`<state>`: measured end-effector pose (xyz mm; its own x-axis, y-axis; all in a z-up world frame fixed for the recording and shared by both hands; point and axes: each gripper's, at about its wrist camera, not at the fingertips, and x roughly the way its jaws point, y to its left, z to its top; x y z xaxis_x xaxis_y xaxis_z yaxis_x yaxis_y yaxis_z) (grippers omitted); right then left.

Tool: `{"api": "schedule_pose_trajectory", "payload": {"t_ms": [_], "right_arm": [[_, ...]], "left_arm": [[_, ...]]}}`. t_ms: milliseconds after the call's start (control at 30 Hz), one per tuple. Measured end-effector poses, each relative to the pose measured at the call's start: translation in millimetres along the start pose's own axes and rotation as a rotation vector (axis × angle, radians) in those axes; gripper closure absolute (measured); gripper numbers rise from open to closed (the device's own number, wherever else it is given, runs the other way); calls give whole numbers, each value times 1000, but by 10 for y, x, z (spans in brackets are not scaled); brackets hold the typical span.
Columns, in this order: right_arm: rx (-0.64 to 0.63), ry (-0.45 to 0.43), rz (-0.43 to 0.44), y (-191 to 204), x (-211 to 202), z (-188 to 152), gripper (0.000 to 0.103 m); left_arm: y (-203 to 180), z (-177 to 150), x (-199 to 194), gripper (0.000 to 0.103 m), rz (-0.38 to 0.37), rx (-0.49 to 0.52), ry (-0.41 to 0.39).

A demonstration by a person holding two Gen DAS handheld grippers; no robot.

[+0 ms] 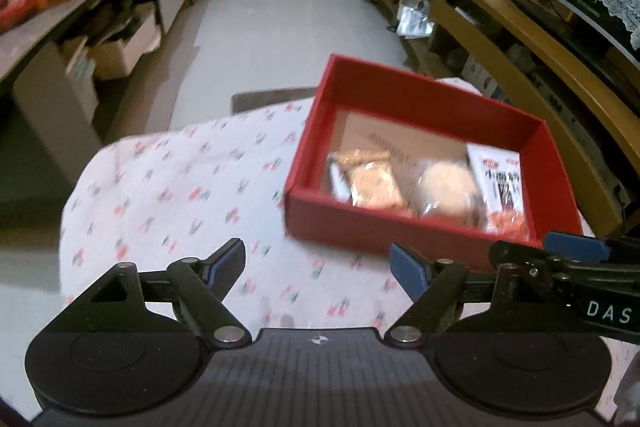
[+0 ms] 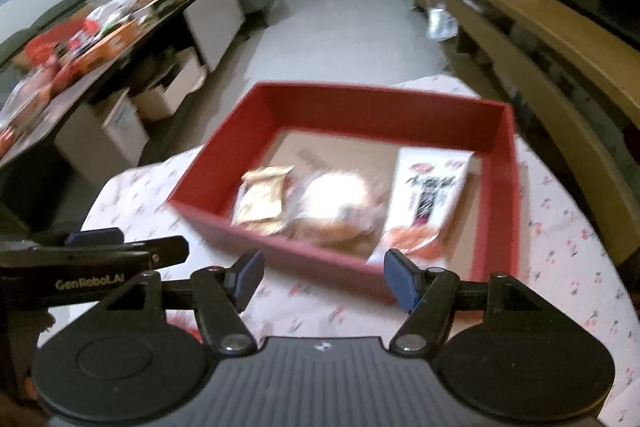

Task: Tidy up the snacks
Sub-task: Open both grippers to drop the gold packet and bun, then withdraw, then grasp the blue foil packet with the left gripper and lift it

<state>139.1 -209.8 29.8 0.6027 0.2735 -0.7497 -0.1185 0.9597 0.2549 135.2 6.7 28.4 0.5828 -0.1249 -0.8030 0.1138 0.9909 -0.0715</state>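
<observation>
Three snack packets (image 2: 344, 211) in red box (image 2: 496, 187)

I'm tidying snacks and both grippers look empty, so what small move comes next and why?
Probably swing the left gripper toward the cluttered side table for another snack: the red box holds only three packets, with bare floor behind them, and the round table's cloth carries none.

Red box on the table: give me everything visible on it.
The red box is an open, lidless rectangular tray that looks like cardboard, with upright red walls and a plain brown floor bearing some faint print. It sits flat on the patterned tablecloth, at an angle to both cameras. Inside, along its near wall, lie three wrapped snacks: an orange packet, a round pale bun in clear wrap and a white packet with dark lettering. Neither gripper touches it. Motion blur hides finer detail.
</observation>
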Motion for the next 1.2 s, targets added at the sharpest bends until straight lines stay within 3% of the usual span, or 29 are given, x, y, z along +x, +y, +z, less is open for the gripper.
{"api": "schedule_pose_trajectory", "payload": {"t_ms": [433,700,933,1200], "right_arm": [[-87,87,41,288,-121,-482,23],[-82,93,53,284,-191,-556,23],[-85,87,71,267,-238,-565,23],[-76,82,79,228,-272,-557,23]], "left_arm": [[266,-598,-269,19,4,-85,74],[297,-756,-192,18,8,-135,124],[227,-798,-10,10,90,-140,137],[219,-797,97,16,118,-158,151]]}}
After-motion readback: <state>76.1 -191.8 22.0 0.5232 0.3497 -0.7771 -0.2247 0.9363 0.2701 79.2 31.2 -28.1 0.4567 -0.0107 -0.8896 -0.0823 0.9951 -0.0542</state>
